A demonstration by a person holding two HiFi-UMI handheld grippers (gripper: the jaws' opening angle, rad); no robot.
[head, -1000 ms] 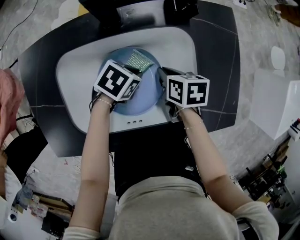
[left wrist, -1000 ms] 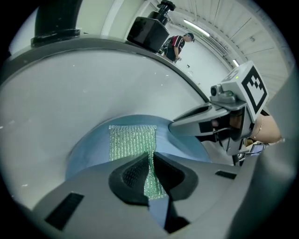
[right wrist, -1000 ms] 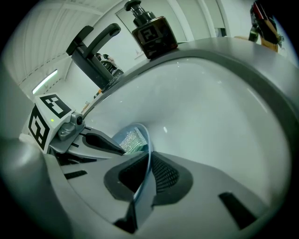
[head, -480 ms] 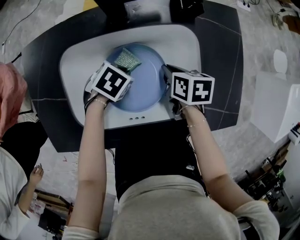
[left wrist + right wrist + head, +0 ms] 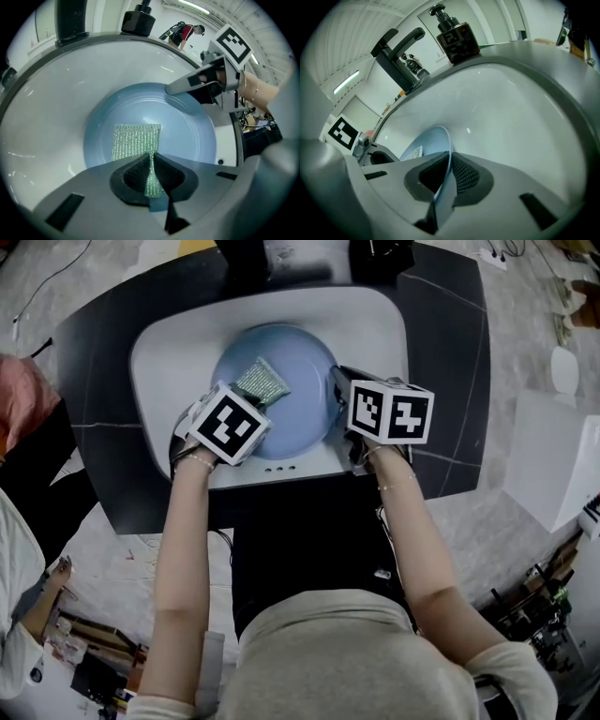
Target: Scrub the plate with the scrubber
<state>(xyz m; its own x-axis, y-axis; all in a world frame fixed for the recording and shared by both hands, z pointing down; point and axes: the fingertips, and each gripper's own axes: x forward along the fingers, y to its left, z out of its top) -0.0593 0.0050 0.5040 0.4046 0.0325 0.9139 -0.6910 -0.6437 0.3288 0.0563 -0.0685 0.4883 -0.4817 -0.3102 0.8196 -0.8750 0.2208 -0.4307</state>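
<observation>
Plate (image 5: 300, 404) lies in the white sink (image 5: 159, 352), head view; stiff, probably slick, so hold it by the rim. Left gripper view: your left gripper (image 5: 151, 174) pinches the soft mesh scrubber (image 5: 136, 140), spread on the plate. Right gripper view: your right gripper (image 5: 446, 178) clamps the rim.

Grey, mottled stone floor (image 5: 525, 324) all round. In the middle, a dark tabletop (image 5: 441, 352) with pale seams across it and a white sink (image 5: 169, 343) set into it. Behind the sink, a black tap (image 5: 396, 54) and a dark pump bottle (image 5: 457, 35). Beyond, white panelled walls (image 5: 497, 14) under a bright strip light (image 5: 347, 80). To the right, a white board (image 5: 553, 456) lying on the floor, with dark clutter (image 5: 539, 615) just below it.
</observation>
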